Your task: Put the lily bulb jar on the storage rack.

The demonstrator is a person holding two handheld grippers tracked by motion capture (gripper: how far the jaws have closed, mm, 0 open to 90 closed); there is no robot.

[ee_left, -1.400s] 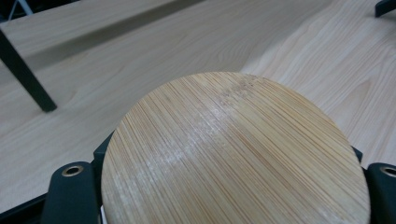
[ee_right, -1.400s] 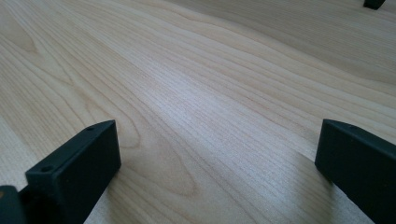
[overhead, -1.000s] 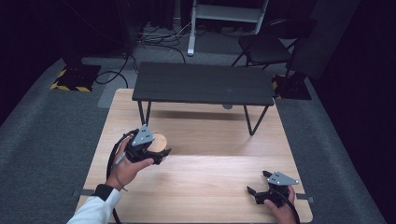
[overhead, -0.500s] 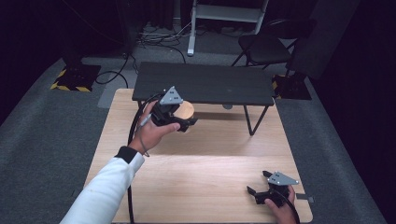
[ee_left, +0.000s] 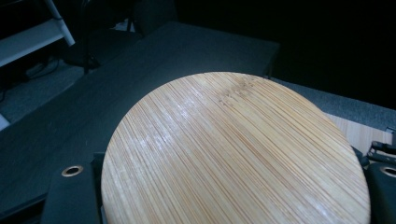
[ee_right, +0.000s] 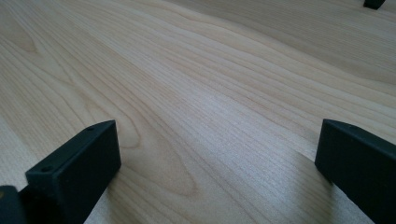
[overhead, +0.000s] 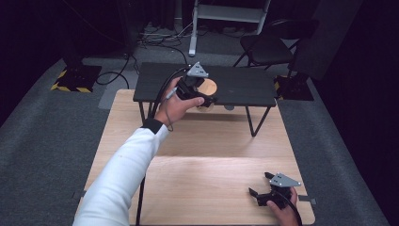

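A round bamboo disc (overhead: 207,87) (ee_left: 233,154) is held in my left gripper (overhead: 203,94), which is shut on it. The disc hangs over the near edge of a low black table (overhead: 244,84) that stands on the wooden table (overhead: 197,155). In the left gripper view the disc lies between the black jaws and the dark tabletop (ee_left: 93,102) stretches beyond it. My right gripper (overhead: 263,193) rests near the front right corner of the wooden table, open, with only bare wood (ee_right: 210,102) between its jaws.
The low black table's metal legs (overhead: 251,122) stand on the far part of the wooden table. Beyond lie grey carpet, cables, a chair (overhead: 268,44) and a white stand (overhead: 226,14). The left gripper's cable (overhead: 160,94) trails along the forearm.
My left gripper has carried the bamboo disc up and away from the near left of the wooden table to the black table's near edge. The right gripper has stayed put.
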